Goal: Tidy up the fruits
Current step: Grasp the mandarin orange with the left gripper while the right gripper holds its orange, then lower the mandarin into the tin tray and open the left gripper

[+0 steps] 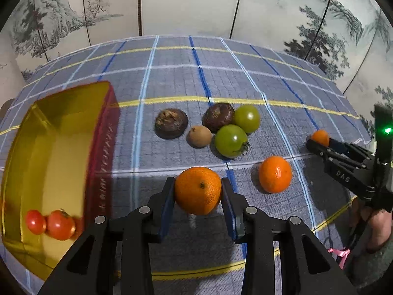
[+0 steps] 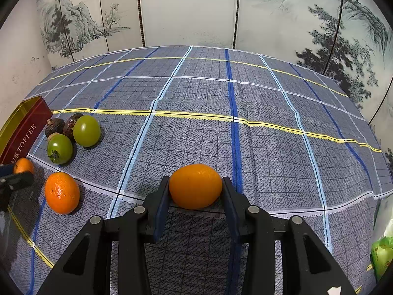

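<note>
while two red tomatoes point(image 1: 50, 223) sit in gold tin point(image 1: 61, 147), both grippers' fingers pinch oranges: left gripper point(image 1: 197, 191), right gripper point(image 2: 195, 186); seven fruits remain beside tin.

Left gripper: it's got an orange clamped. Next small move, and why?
Probably carry it left and over the tin. The left gripper is shut on an orange, and the open tin beside it already holds two red tomatoes, so it looks like the collecting spot. Keep the grip until the orange is above the tin's floor. The right gripper holds its own orange, well clear.
</note>
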`<control>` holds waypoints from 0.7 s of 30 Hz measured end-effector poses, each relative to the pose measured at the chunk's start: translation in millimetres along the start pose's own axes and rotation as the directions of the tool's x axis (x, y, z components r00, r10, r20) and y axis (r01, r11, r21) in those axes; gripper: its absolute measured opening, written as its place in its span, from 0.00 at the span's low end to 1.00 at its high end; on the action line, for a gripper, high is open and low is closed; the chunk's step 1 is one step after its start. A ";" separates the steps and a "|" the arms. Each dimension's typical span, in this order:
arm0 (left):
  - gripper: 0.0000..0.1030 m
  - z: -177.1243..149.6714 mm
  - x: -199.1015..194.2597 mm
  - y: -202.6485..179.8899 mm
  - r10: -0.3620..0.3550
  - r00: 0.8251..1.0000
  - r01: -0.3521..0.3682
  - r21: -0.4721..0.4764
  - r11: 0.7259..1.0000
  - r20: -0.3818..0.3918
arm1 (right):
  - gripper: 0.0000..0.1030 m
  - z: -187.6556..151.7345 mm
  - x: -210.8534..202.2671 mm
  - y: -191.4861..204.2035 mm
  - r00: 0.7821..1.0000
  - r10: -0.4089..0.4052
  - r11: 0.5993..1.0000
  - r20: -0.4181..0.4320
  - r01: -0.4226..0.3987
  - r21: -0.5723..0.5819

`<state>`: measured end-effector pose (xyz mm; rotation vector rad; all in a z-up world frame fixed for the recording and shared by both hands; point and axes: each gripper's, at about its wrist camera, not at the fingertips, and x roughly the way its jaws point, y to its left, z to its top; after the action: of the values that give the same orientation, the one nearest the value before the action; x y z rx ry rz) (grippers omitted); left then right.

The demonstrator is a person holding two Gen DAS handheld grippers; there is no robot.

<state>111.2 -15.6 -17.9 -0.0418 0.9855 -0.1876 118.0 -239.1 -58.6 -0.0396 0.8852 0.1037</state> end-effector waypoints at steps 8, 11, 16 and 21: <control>0.36 13.2 -36.6 38.6 0.037 0.997 -0.034 -0.042 0.999 0.066 | 0.37 0.0 0.1 0.0 1.000 0.000 1.000 0.000 0.000 0.000; 0.36 17.1 -42.5 64.4 0.088 0.993 -0.083 -0.069 0.994 0.073 | 0.37 -0.1 0.1 -0.1 1.000 0.000 1.000 0.000 0.000 0.000; 0.36 15.3 -45.5 111.8 0.178 0.982 -0.169 -0.126 0.977 0.062 | 0.37 -0.2 0.1 -0.1 1.000 0.001 1.000 0.001 -0.001 0.000; 0.36 9.8 -36.3 152.4 0.242 0.970 -0.236 -0.167 0.957 0.017 | 0.37 -0.2 0.1 -0.2 1.000 0.001 1.000 0.001 -0.001 0.000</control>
<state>121.1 140.1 -0.8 -0.0755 0.9586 0.1166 117.9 -239.3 -58.9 -0.0386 0.8847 0.1044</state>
